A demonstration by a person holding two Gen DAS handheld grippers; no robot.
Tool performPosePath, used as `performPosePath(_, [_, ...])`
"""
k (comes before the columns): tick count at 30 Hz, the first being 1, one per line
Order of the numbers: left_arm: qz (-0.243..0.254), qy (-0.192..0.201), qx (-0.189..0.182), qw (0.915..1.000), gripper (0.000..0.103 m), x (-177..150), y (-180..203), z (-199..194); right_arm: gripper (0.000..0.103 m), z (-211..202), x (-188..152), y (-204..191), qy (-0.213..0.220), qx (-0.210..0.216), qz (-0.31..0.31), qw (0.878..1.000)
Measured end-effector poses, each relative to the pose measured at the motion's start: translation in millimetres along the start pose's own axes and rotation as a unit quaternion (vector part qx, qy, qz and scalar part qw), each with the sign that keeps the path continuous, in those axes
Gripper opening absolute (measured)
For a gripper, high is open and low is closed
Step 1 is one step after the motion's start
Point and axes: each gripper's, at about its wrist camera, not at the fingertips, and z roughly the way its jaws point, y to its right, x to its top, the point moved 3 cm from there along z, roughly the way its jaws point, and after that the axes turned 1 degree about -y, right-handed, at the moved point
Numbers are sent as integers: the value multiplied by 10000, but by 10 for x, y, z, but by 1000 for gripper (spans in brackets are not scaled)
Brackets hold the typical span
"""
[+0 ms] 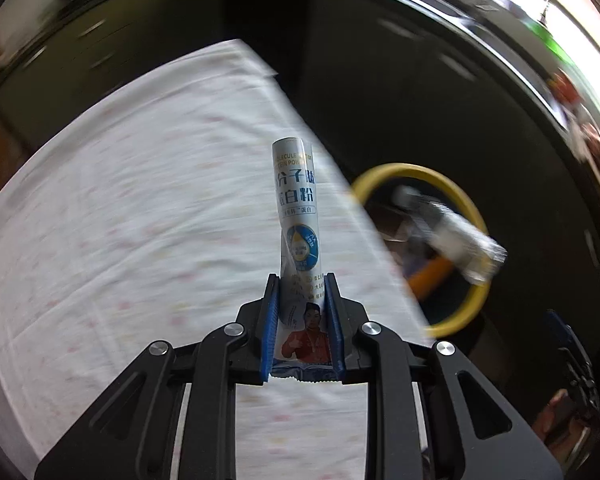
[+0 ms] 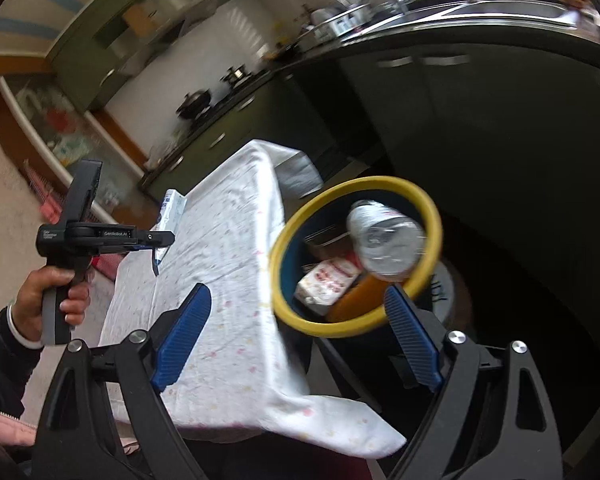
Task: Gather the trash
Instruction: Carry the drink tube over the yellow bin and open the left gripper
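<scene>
The left gripper point(image 1: 302, 300) pinched a light, crushable sachet point(image 1: 298, 216) by its lower end; the right gripper point(image 2: 296, 320) stood spread beside the yellow-rimmed bin point(image 2: 428, 216), lower right.

right gripper point(image 2: 296, 332) gapes wide; a blurred clear bottle point(image 2: 384, 240) sits at the yellow-rimmed bin point(image 2: 430, 216) mouth.

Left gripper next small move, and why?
Probably swing right toward the yellow-rimmed bin. The left gripper is shut on the protein powder packet above the white tablecloth; the open right gripper has apparently released a plastic bottle there.
</scene>
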Motion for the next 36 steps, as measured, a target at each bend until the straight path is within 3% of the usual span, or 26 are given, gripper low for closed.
performPosePath(8, [383, -47, -579, 9976, 23, 124, 928, 311, 84, -236, -72, 239, 134, -33, 235, 9996])
performPosePath(14, [103, -100, -720, 9973, 23, 205, 1141, 760, 85, -326, -77, 319, 173, -108, 251, 9995])
performPosePath(20, [-266, -88, -544, 9981, 25, 235, 1176, 1256, 86, -313, -88, 353, 110, -99, 318, 9994])
performPosePath(21, [-309, -59, -475, 9984, 28, 229, 1170, 1319, 86, -311, -87, 348, 99, -87, 310, 9994])
performPosePath(23, [-354, 2, -417, 9985, 52, 218, 1169, 1387, 86, -306, -78, 324, 86, -64, 293, 9995])
performPosePath(24, [-409, 50, -392, 9984, 57, 207, 1158, 1408, 86, -305, -78, 310, 84, -52, 287, 9995])
performPosePath(29, [-175, 587, -309, 9976, 61, 44, 1135, 1144, 87, -335, -77, 214, 118, -54, 189, 9997])
performPosePath(32, [19, 1074, -320, 9937, 73, -142, 1023, 765, 88, -318, -84, 154, 114, -109, 119, 9998])
performPosePath(36, [374, 1971, 135, 9796, 80, -470, 770, 175, 88, -246, -89, 12, 36, -154, -33, 9999])
